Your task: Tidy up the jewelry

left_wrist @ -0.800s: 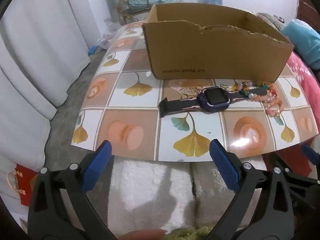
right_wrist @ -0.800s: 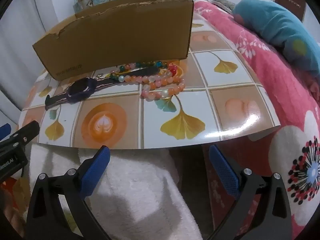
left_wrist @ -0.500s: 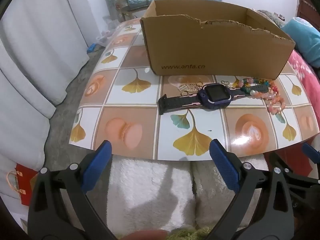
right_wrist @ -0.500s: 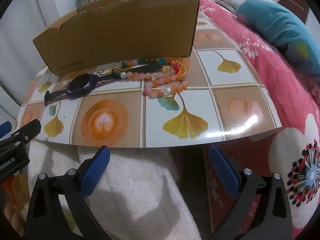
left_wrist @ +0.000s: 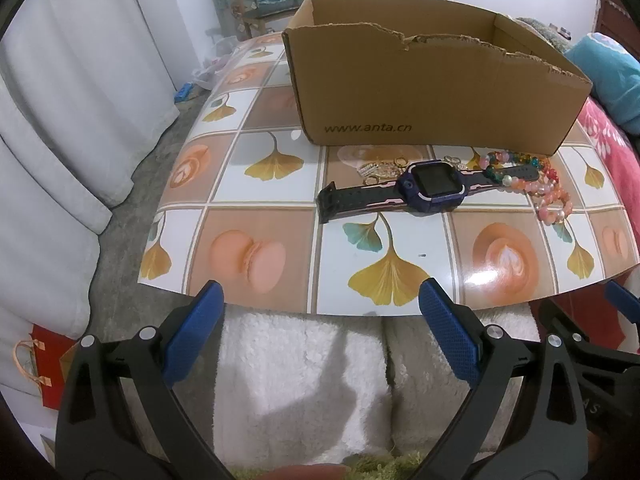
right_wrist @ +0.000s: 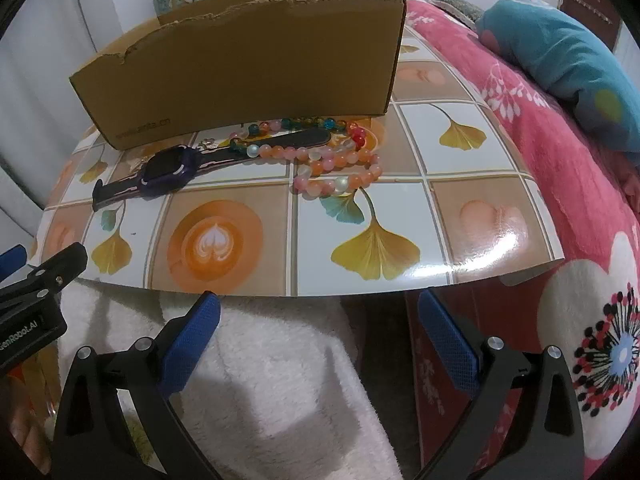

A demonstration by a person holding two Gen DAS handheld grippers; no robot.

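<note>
Jewelry lies in a little heap on the shiny leaf-and-coffee patterned counter (left_wrist: 280, 240), right in front of the open brown cardboard box (left_wrist: 432, 96); nothing is in a claw yet. The purple plastic watch with a black strap (left_wrist: 434, 190) lies flat; the string of pink and orange round beads (right_wrist: 336, 168) drapes over one end of its strap; some small gold rings (left_wrist: 380, 170) sit just behind the watch. The left claw (left_wrist: 320, 320) and the right claw (right_wrist: 318, 322) are both spread wide and hold nothing, hanging over the near edge of the counter.

Beads could snag on the strap and get dragged along if the watch is lifted; the tiny rings could slip on the shiny top.

Compared with a moment ago, both claws are higher and closer, so the box shows more of its inside.
</note>
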